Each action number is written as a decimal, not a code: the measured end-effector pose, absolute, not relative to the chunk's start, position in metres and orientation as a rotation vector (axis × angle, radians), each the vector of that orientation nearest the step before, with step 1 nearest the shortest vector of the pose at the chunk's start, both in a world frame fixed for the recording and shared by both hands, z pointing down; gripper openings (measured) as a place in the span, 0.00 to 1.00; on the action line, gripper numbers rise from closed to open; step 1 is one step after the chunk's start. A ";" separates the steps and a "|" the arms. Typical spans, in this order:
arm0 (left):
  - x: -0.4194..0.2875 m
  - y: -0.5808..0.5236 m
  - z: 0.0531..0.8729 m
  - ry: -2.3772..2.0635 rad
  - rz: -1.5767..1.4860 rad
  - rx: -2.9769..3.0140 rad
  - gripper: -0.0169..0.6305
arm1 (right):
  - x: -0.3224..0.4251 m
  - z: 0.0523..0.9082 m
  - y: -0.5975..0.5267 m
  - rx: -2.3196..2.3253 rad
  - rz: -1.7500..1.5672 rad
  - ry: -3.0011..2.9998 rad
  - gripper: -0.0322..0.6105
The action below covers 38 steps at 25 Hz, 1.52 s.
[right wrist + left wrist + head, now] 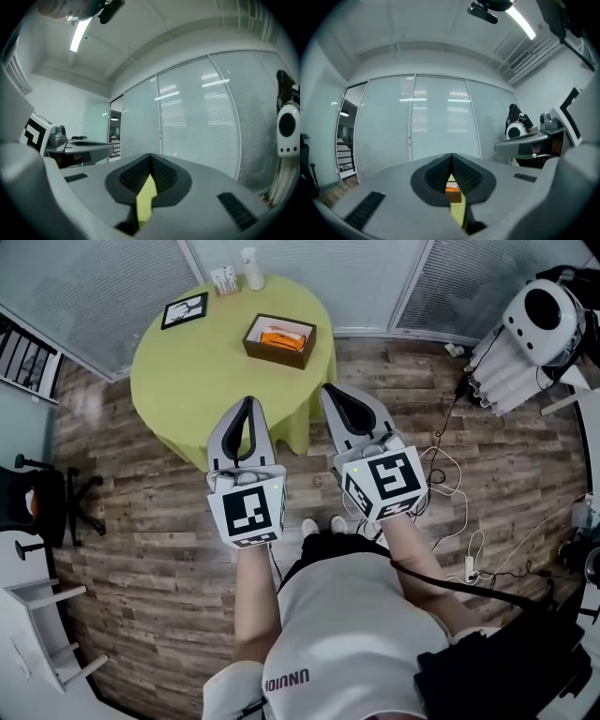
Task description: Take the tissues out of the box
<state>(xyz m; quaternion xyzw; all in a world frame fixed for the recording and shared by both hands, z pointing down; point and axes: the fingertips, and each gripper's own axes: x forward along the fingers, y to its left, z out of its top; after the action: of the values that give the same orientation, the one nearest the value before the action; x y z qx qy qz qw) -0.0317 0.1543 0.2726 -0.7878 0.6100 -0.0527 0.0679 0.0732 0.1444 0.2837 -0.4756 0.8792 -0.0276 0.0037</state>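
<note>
- The tissue box (279,340), a brown open-topped box, sits on the right part of a round table (173,381) covered with a yellow-green cloth; an orange pack (283,337) lies inside it.
- The left gripper (247,404) is held over the near edge of the table, pointing toward the box but well apart from it. Its jaws are closed tip to tip with nothing between them.
- In the left gripper view, a sliver of the brown box with its orange contents and the yellow-green cloth shows through the narrow slot below the meeting tips.
- The right gripper (329,391) is held just off the table's right edge, beside the left one. Its jaws are also closed with nothing held, and only the yellow-green cloth shows through the slot in its own view.
- Neither gripper touches the box or the table.
- At the far side of the table stand a white bottle (251,268) and a small white item (223,280); a black-framed picture (184,310) lies to the left of them.
- The table stands on a wood-plank floor (141,521) near glass walls with blinds.
- A black office chair (42,502) is at the left. A white machine (534,320) is at the far right, with white cables (455,498) trailing on the floor.
</note>
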 end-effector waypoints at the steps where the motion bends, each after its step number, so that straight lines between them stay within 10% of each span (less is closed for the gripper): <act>1: -0.033 0.156 0.273 1.834 -0.159 -2.377 0.05 | 0.072 0.284 0.146 -1.497 -0.080 2.755 0.08; 38: -0.059 0.017 0.284 1.898 -0.172 -2.355 0.05 | 0.082 0.289 -0.006 -1.526 -0.128 2.683 0.08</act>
<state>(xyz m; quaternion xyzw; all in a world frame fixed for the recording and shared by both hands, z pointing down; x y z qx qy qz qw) -0.0585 0.0172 0.2840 -0.7762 0.6255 -0.0568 0.0558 0.0815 -0.0057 0.2887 -0.4939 0.8682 -0.0415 0.0258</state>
